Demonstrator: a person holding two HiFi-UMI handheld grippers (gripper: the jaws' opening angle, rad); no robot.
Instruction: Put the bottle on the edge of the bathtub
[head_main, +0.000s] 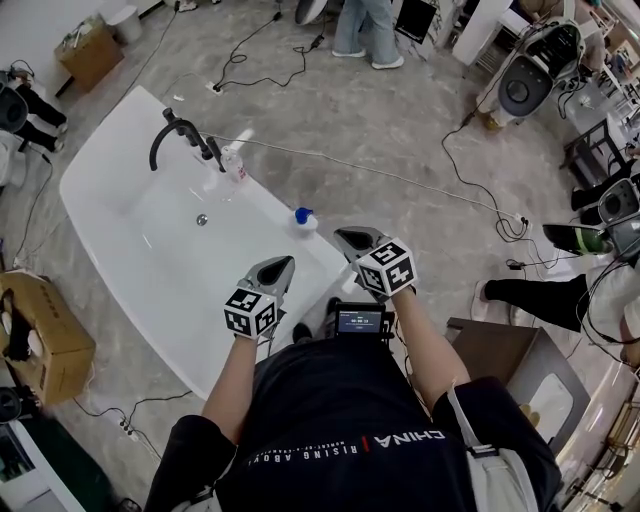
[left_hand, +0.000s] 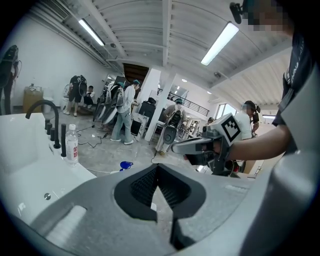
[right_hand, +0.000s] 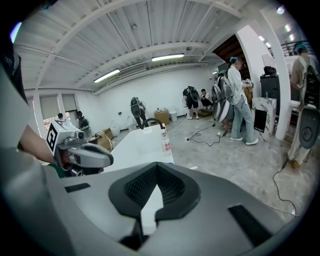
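Left tongs are drawn narrow, the ribbed pads meeting at their tips with nothing between them. Right tongs are likewise pressed together and empty. Both are held side by side, slightly apart and angled downward, above the near end of the white bathtub. Each carries a cube with square markers at the person's hand. A small lit screen sits between the forearms, against the black shirt.

Farther out, a small blue-topped item rests on the tub's right rim, just beyond the right tongs. The bottle, clear with a white cap and a red label, stands upright on the far right rim, just beside the black faucet and well apart from both tongs.

Beyond the tub, black and white cables trail across the grey floor. A cardboard box stands to the left of the tub. People stand at the far side of the room.
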